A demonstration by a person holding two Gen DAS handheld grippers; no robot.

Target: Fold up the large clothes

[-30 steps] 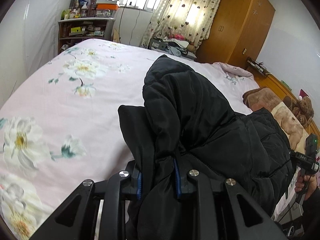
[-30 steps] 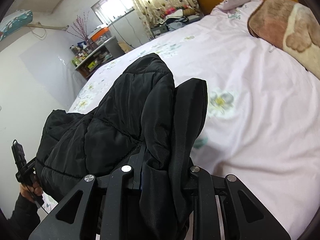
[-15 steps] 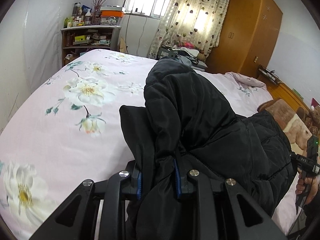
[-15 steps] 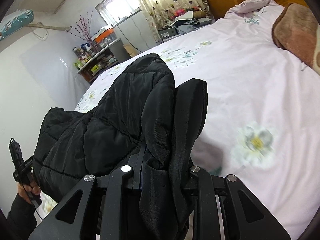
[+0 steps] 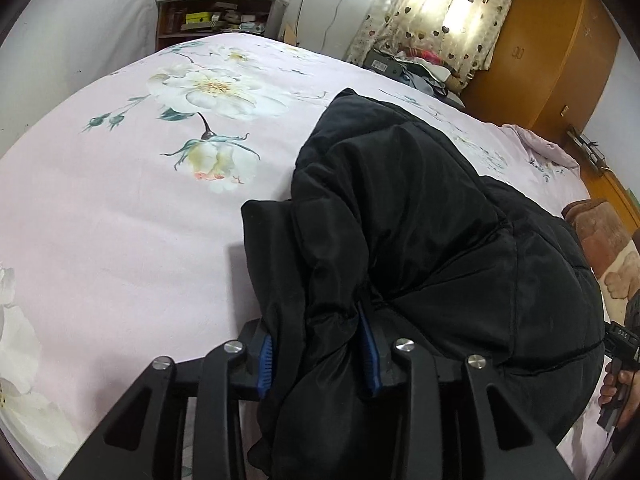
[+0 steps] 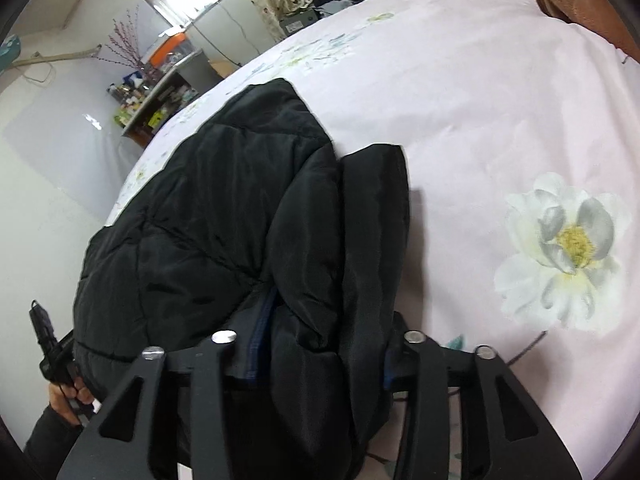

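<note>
- Left gripper (image 5: 316, 356): its jaws are pinched down on a thick bunch of the black puffer jacket (image 5: 420, 240), with fabric bulging out above and below the blue pads (image 5: 265, 362). So it's holding the garment, not hovering over it.
- The jacket itself is slung between the two grippers, over the pink floral bedspread (image 5: 120, 220). Whether the far bulk rests on the bed or hangs just above it, I honestly can't tell from these views.
- Handling-wise, I'd guess it's light for its size but bulky and springy. Quilted padding wants to puff back up, so folds probably won't stay crisp unless pressed flat.
- The shell looks like smooth, slightly shiny nylon, so I'd expect it to slide in the jaws. Grabbing a doubled-up edge or seam seems safer than a single layer.
- Right gripper (image 6: 316, 364): same deal, clamped on a fat wad of jacket, with a sleeve-like flap (image 6: 376, 240) draped over the right finger.
- Off to the side of each view you can see the person's other hand (image 6: 66, 394) on the opposite handle, so both ends are being carried at once.
- Brown plush blanket (image 6: 580, 4) sits near the head of the bed, well clear of the jacket.
</note>
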